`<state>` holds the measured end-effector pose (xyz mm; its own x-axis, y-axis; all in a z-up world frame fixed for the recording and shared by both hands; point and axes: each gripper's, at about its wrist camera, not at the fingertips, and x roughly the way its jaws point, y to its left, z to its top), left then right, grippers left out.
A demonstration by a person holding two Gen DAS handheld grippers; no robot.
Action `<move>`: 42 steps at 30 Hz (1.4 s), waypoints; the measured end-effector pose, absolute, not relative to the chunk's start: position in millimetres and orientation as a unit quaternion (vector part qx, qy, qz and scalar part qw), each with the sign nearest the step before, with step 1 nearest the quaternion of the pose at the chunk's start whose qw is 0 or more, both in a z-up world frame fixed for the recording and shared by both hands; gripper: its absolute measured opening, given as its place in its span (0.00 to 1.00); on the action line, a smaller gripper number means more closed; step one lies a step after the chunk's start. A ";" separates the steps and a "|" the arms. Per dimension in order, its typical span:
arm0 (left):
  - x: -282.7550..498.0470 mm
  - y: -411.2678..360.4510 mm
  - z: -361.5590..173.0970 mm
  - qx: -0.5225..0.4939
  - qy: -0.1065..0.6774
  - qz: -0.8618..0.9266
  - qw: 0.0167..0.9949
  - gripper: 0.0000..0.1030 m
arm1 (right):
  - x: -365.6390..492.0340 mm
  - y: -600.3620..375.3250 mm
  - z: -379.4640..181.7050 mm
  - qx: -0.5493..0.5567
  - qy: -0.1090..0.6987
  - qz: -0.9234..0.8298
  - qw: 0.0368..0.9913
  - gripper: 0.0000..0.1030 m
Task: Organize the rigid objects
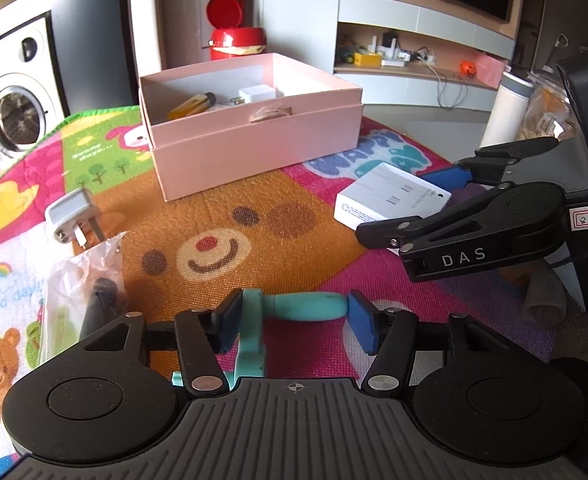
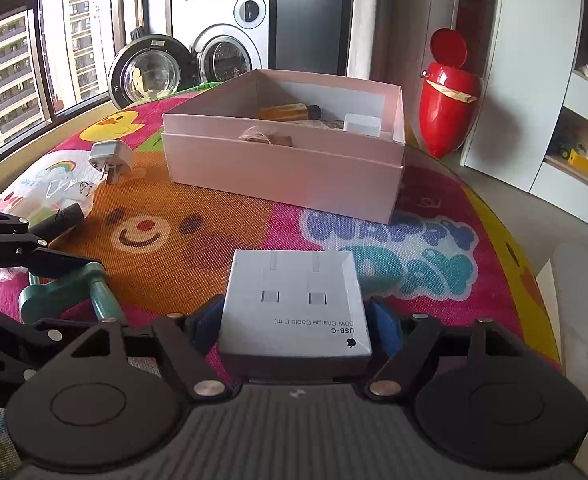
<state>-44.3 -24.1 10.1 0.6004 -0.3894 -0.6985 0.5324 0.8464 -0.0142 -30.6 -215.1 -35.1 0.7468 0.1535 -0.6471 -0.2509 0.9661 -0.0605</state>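
Cardboard cable box [image 2: 294, 304], light and crushable, is sitting between the right tongs [image 2: 294, 320], pads flanking its sides; whether they are pressing, unclear. Left tongs [image 1: 294, 316] are straddling the stiff teal tool [image 1: 305, 307], apart.

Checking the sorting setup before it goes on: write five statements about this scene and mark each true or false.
1. The pink box is empty. False: a white adapter and an amber-handled tool lie inside.
2. The white cable box sits between the right gripper pads. True.
3. The teal tool is inside the pink box. False: it lies on the mat, between the left gripper pads.
4. A grey plug lies on the mat. True.
5. The red bin has its lid shut. False: it is flipped up.
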 end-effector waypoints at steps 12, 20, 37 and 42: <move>-30.2 -6.6 83.7 0.054 0.273 -0.298 0.913 0.59 | -49.8 -220.8 41.9 -0.085 0.252 0.154 0.952 0.66; 59.2 -9.4 201.4 0.027 0.146 -0.268 0.952 0.59 | 19.2 -235.5 159.8 -0.065 0.148 0.108 0.981 0.67; 181.5 9.1 110.3 -0.119 0.280 -0.267 0.914 0.58 | 89.8 -225.7 55.2 -0.059 0.280 0.124 0.950 0.67; 116.7 59.6 105.3 -0.098 0.259 -0.230 0.933 0.58 | 44.7 -212.5 37.2 -0.085 0.272 0.149 0.947 0.72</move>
<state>116.7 59.6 105.3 0.7607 -0.4793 -0.4377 0.3774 0.8752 -0.3026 44.7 -212.5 37.2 0.8076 0.2364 -0.5403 -0.3289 0.9410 -0.0799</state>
